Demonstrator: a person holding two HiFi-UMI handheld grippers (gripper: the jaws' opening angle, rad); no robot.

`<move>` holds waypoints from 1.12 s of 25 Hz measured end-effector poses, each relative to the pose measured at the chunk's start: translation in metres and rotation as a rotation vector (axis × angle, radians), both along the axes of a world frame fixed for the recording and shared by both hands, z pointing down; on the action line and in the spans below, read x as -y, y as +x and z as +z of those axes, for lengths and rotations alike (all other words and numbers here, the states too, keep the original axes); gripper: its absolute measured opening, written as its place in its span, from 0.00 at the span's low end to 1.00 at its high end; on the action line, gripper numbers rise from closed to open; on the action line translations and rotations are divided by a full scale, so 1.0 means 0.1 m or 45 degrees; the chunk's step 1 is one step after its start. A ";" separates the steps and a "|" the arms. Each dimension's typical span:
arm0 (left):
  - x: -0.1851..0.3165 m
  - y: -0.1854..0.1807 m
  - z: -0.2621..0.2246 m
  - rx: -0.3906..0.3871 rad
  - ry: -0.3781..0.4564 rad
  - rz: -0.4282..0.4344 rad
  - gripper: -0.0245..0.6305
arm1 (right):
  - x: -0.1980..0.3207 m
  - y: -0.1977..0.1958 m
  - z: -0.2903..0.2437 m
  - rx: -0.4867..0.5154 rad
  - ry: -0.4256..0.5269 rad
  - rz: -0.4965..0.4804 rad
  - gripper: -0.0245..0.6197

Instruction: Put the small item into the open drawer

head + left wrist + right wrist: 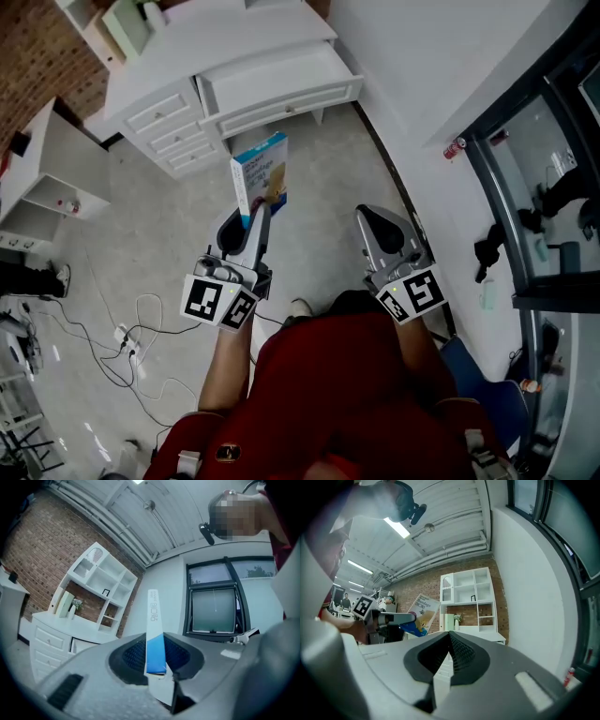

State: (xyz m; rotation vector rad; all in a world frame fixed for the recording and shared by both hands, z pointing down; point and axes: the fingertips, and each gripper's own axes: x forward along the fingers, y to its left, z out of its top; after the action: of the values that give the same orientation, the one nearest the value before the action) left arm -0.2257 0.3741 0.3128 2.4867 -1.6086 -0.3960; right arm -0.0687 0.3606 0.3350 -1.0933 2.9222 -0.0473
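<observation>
The left claw (253,217) is clamped on a thin blue and white box (262,173). In the left gripper view its two pads press on the blue lower end, and the white upper end sticks out past the tips, seen edge-on. In the head view the box stands on its narrow edge with its printed face turned to the right. It hangs over the grey floor (323,192), on the person's side of the open drawer (291,101), near the drawer front but not touching it and not inside it.

The open drawer is pulled out from a white table (187,52) and shows a pale, bare bottom. Just left of the drawer sits a stack of three shut drawers (171,127). Behind the drawer, a white set of shelves (101,585) stands on the table top against a brick wall (33,541).

The right claw (377,223) is to the right of the box and further back from the drawer than the box is, also over the floor. In the right gripper view its jaws meet at the tips with nothing between them.

Well back from the drawer and to its left, loose cables (131,337) lie on the floor. The person's red clothing (347,394) fills the bottom of the head view.
</observation>
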 end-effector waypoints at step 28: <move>3.96 0.63 0.48 0.209 -0.199 -0.110 0.16 | 3.89 0.93 0.35 0.069 -0.038 -0.059 0.06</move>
State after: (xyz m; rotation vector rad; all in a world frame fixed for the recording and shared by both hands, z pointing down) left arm -0.1627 -0.0216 0.3603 2.3932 -1.7390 -0.0733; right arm 0.0241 -0.0288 0.3697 -1.0109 2.9074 -0.1196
